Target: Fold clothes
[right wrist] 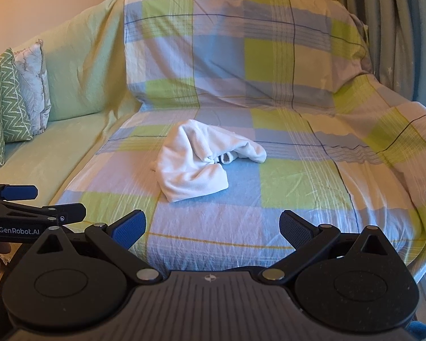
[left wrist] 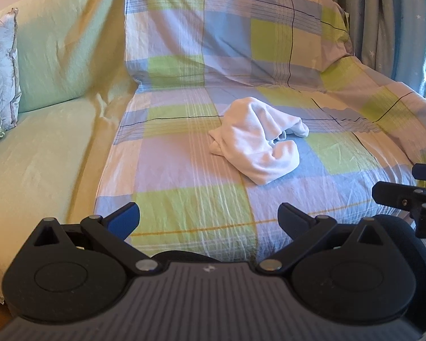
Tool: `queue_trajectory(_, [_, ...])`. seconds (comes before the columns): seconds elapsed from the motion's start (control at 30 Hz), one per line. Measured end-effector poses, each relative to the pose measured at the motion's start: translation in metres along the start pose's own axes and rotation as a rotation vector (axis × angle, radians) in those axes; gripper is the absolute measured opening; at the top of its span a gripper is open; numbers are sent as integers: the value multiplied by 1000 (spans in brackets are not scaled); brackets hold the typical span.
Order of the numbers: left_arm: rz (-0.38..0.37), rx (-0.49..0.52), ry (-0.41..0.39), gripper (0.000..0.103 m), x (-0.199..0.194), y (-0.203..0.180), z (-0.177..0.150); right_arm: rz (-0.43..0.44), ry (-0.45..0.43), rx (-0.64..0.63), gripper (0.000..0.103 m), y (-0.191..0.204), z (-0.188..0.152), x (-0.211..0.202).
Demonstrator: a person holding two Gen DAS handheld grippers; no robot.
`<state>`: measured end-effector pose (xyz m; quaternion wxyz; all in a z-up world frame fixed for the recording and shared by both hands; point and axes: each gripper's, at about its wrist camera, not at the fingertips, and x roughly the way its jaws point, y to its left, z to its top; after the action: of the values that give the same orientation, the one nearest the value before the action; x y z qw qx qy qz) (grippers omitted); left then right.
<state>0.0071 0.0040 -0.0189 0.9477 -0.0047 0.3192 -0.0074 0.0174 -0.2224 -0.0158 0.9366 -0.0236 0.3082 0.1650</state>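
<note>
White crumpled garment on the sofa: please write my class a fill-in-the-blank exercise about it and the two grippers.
1. The white crumpled garment lies on a sofa cover with a ____ pattern of blue, green and lilac.
2. The left gripper has its jaws ____.
3. The right gripper holds ____.
4. The green zigzag cushion sits at the sofa's ____ end.

Missing words: checked; open; nothing; left

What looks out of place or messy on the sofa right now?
Only the white garment: it lies crumpled in a heap on the checked cover, bunched and twisted rather than flat. Both the left gripper and the right gripper hover short of it, jaws open and empty. Nothing looks spilled or damaged.
</note>
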Motion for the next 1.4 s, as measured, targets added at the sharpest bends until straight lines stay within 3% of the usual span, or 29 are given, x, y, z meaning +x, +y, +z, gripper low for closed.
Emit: queue_trajectory(1.4, [-10,4,20,102,13,-4,-7,4,16,10,103,-1,-4,17])
